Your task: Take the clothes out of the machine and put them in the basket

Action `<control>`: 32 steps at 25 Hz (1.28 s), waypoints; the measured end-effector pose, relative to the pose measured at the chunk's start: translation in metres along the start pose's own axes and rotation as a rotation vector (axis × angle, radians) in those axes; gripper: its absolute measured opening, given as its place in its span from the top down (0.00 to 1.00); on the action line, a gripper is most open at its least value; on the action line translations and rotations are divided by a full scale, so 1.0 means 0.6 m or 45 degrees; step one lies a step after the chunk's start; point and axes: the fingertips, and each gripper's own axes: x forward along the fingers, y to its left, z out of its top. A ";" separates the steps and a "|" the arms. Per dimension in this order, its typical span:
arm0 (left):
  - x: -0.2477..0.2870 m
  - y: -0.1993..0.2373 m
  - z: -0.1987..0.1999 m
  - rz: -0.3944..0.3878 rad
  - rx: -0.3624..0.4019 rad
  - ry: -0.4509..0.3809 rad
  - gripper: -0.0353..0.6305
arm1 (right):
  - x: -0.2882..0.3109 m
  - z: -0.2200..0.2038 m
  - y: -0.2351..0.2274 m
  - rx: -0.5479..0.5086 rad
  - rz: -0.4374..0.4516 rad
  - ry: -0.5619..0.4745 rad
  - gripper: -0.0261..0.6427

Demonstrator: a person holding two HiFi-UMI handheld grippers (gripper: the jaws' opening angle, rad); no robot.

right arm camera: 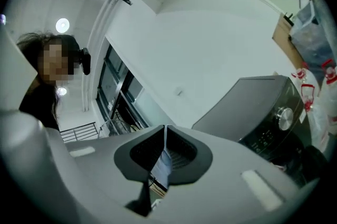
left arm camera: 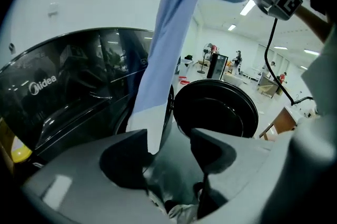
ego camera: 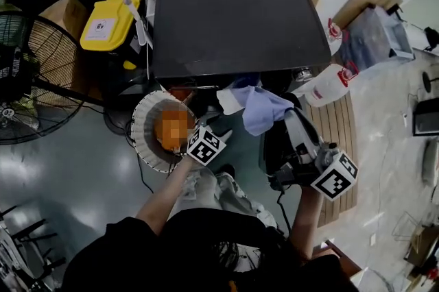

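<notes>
Head view: my right forearm reaches forward, its hand-held gripper (ego camera: 288, 115) clamped on a pale blue cloth garment (ego camera: 265, 110) hanging before the dark front-loading washing machine (ego camera: 233, 16). My left hand-held gripper (left arm camera: 168, 150) stands apart beside the white ribbed basket (ego camera: 143, 125).

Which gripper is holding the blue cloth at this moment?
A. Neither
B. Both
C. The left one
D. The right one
D: the right gripper is shut on the blue cloth, while the left gripper is open and grips nothing.
</notes>
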 end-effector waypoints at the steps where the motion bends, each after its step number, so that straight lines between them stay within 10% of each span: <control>1: 0.008 0.000 0.003 -0.004 -0.002 -0.011 0.57 | 0.000 0.009 0.011 -0.012 0.017 -0.012 0.90; 10: 0.070 0.018 0.072 0.050 -0.065 -0.035 0.44 | -0.022 0.100 0.111 -0.061 0.216 -0.112 0.90; 12: 0.084 0.010 0.085 0.021 -0.049 -0.013 0.56 | -0.029 0.108 0.125 -0.074 0.237 -0.122 0.90; 14: 0.089 -0.001 0.100 -0.018 -0.023 -0.025 0.93 | -0.033 0.110 0.129 -0.094 0.233 -0.122 0.90; 32: -0.166 0.034 0.231 -0.020 -0.365 -0.594 0.93 | -0.061 0.033 0.040 -0.239 -0.017 0.060 0.90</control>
